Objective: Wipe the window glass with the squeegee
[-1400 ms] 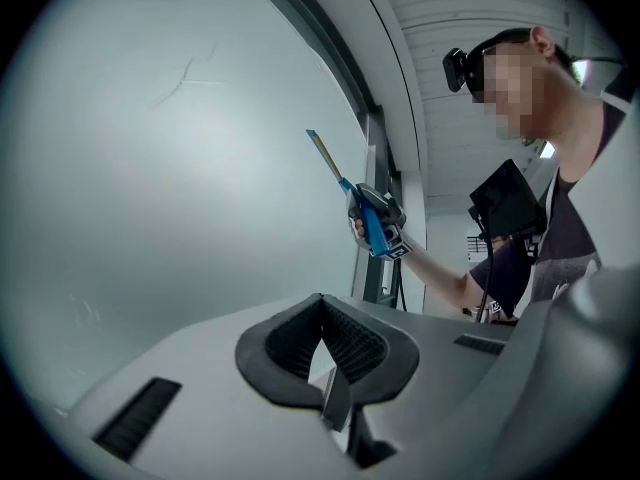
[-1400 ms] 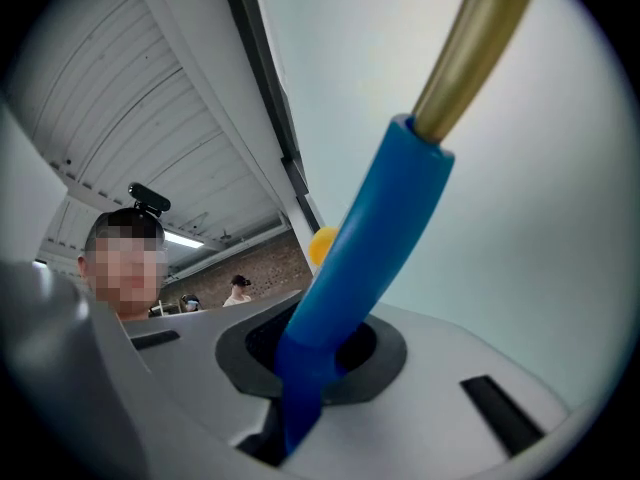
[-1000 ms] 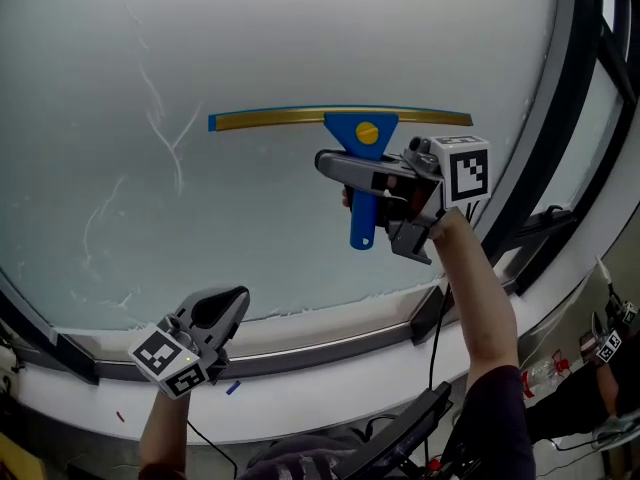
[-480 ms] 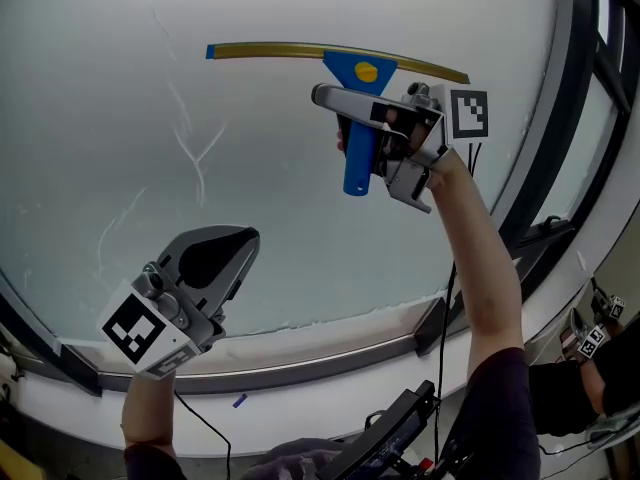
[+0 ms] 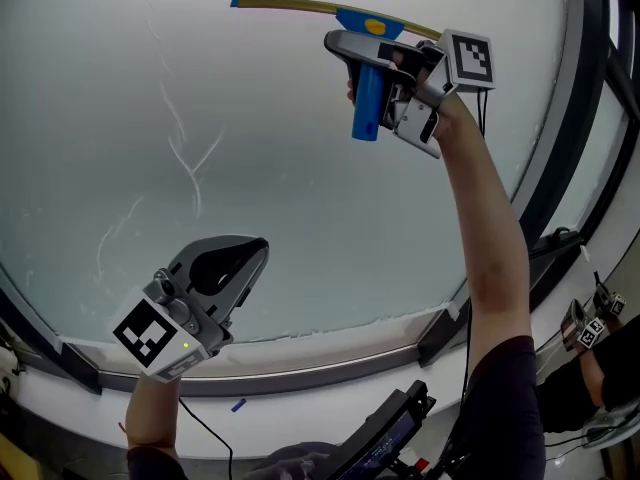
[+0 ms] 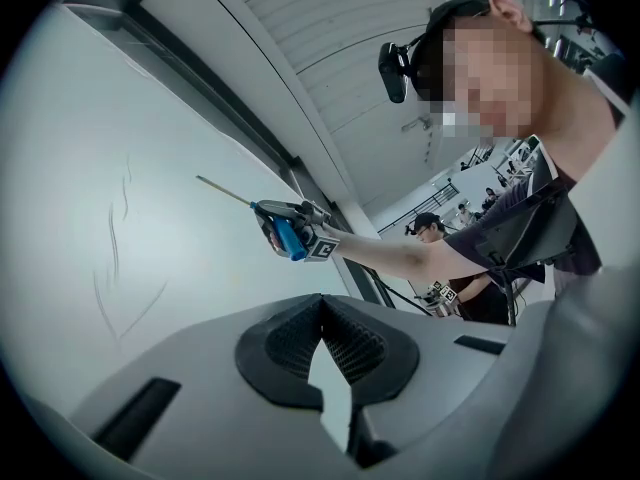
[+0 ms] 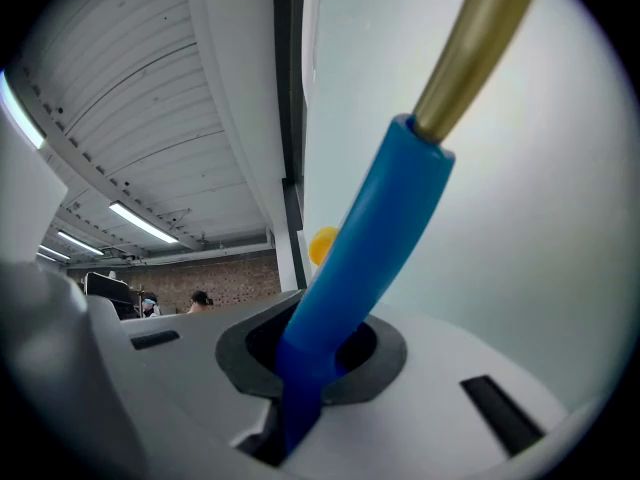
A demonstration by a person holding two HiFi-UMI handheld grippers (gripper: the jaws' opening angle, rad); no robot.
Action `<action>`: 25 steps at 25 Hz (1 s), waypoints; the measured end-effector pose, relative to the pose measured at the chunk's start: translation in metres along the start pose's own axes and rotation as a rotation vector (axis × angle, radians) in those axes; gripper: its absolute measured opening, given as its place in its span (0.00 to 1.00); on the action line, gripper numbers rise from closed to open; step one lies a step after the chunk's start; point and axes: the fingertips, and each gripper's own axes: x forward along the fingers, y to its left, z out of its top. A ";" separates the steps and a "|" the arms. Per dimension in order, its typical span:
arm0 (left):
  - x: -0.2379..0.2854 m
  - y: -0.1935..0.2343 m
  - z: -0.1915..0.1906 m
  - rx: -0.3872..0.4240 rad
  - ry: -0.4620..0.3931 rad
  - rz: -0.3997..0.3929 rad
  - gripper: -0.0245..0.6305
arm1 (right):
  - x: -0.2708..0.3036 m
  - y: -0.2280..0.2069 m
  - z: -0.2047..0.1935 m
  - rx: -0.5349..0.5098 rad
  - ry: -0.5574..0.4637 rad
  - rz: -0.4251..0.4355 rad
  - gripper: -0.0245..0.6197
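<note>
The right gripper (image 5: 378,64) is clenched on the blue handle of the squeegee (image 5: 366,108), held high on the window glass (image 5: 300,168). The blade seems to touch the pane, but the angle is poor. The left gripper (image 5: 235,263) hangs low, jaws together on nothing. The squeegee is probably light and stiff, its smooth handle a little slippery, so mid-handle is the place to hold.

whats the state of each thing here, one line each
squeegee, blue handle clamped in the right gripper, blade near the top of the glass
right gripper, jaws shut on the squeegee handle
left gripper, jaws together, empty
window glass, thin streaks on its left part
</note>
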 end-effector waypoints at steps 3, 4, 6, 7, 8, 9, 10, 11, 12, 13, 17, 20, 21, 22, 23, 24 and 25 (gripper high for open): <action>0.001 0.003 -0.007 -0.004 0.008 0.014 0.04 | -0.002 -0.012 0.005 0.012 -0.011 -0.007 0.08; 0.002 0.003 -0.009 -0.008 0.009 0.017 0.04 | -0.002 -0.013 0.006 0.017 -0.010 0.002 0.08; 0.004 0.001 -0.012 -0.012 0.010 0.016 0.04 | -0.002 -0.012 0.007 0.023 0.002 0.023 0.08; 0.005 0.000 -0.014 -0.012 0.010 0.016 0.04 | -0.002 -0.013 0.008 0.023 0.009 0.022 0.08; 0.006 -0.001 -0.015 -0.013 0.009 0.015 0.04 | -0.002 -0.016 0.009 0.025 0.014 0.014 0.08; 0.006 -0.001 -0.016 -0.017 0.011 0.015 0.04 | -0.003 -0.019 0.009 0.030 0.017 0.002 0.08; 0.005 -0.001 -0.017 -0.026 0.013 0.015 0.04 | -0.004 -0.023 0.010 0.038 0.019 -0.008 0.08; 0.004 -0.001 -0.018 -0.039 0.014 0.016 0.04 | -0.006 -0.026 0.011 0.044 0.020 -0.016 0.08; 0.003 -0.001 -0.018 -0.046 0.015 0.018 0.04 | -0.006 -0.029 0.011 0.049 0.021 -0.021 0.08; 0.002 0.000 -0.020 -0.051 0.016 0.020 0.04 | -0.007 -0.031 0.011 0.052 0.023 -0.023 0.08; 0.000 0.000 -0.027 -0.065 0.025 0.017 0.04 | -0.007 -0.034 0.010 0.051 0.043 -0.013 0.07; 0.001 0.000 -0.032 -0.059 0.022 0.013 0.04 | -0.007 -0.035 0.008 0.057 0.056 -0.019 0.07; 0.002 -0.001 -0.033 -0.065 0.024 0.011 0.04 | -0.007 -0.036 0.008 0.060 0.059 -0.025 0.07; 0.002 -0.002 -0.034 -0.076 0.030 0.007 0.04 | -0.007 -0.035 0.008 0.062 0.062 -0.032 0.07; 0.003 -0.003 -0.035 -0.082 0.033 0.003 0.04 | -0.007 -0.035 0.008 0.063 0.063 -0.037 0.07; 0.003 -0.003 -0.035 -0.079 0.030 -0.001 0.04 | -0.007 -0.035 0.009 0.063 0.063 -0.039 0.07; 0.003 -0.003 -0.034 -0.068 0.023 -0.003 0.04 | -0.007 -0.036 0.009 0.061 0.062 -0.039 0.07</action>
